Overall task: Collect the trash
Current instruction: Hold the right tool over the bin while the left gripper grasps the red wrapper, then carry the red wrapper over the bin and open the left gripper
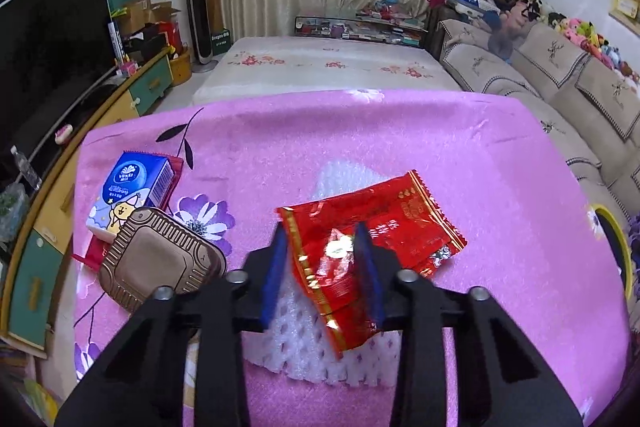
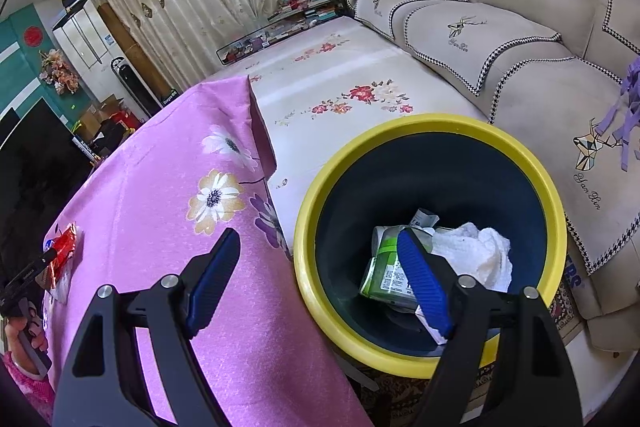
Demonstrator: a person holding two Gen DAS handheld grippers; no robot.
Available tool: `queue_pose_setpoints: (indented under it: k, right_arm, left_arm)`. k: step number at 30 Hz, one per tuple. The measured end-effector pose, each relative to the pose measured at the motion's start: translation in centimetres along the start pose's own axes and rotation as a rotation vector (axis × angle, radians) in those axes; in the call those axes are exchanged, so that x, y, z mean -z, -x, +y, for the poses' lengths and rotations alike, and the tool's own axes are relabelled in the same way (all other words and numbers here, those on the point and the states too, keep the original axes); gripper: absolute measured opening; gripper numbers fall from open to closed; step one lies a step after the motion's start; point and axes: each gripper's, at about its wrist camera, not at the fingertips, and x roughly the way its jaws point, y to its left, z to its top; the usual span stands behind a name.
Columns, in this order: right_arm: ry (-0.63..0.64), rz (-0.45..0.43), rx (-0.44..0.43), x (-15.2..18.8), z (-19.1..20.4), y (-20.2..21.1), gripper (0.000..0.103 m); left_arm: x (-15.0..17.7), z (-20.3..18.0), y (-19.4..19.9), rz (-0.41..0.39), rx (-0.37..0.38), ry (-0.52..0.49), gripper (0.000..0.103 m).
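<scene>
1. Trash left on the pink-clothed surface point(image 1: 400, 131), from the left: a blue tissue pack point(image 1: 132, 191) lying on something red, a brown plastic tray point(image 1: 160, 263) just beside it and overlapping its near corner, then white foam netting point(image 1: 320, 339) under a red wrapper point(image 1: 372, 247).
2. Your left gripper point(image 1: 322, 267) has its jaws narrowed around that red wrapper; the blue pads look to be pressing its crumpled middle, so I judge the pick is made but the carry to the bin is not yet begun.
3. Your right gripper point(image 2: 320, 279) hangs over the yellow-rimmed bin point(image 2: 556, 211) with its jaws spread wide and nothing between them.
4. Inside the bin already lie a green package point(image 2: 384, 275), a crumpled white tissue point(image 2: 476, 255) and a small white carton; so the task is partly done, with about four pieces left.
5. Hard to tell: whether the tissue pack counts as trash or is full, what the red thing beneath it is, and how much foam netting is covered by the wrapper and the left gripper. The bin's bottom is partly hidden behind your right finger.
</scene>
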Motion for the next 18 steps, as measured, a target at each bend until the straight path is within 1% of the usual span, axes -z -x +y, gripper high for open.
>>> queue_pose_setpoints:
  k: [3, 6, 7, 13, 18]
  right_arm:
    - [-0.002, -0.005, -0.003, -0.1, -0.1, 0.2, 0.076]
    - [-0.002, -0.011, -0.009, -0.1, -0.1, 0.5, 0.076]
    - [-0.002, -0.013, -0.010, -0.1, -0.1, 0.7, 0.076]
    - [0.000, -0.036, -0.015, -0.1, -0.5, 1.8, 0.076]
    - [-0.002, -0.047, -0.020, -0.1, -1.1, 2.6, 0.076]
  left_arm:
    - [0.2, -0.6, 0.5, -0.006, 0.006, -0.018, 0.009]
    - [0.4, -1.8, 1.9, -0.037, 0.002, -0.049, 0.002]
    - [0.6, -2.5, 2.7, -0.053, 0.003, -0.063, 0.002]
    - [0.8, -6.0, 6.1, -0.094, 0.011, -0.115, 0.002]
    - [0.8, -8.7, 8.7, -0.111, 0.063, -0.126, 0.002]
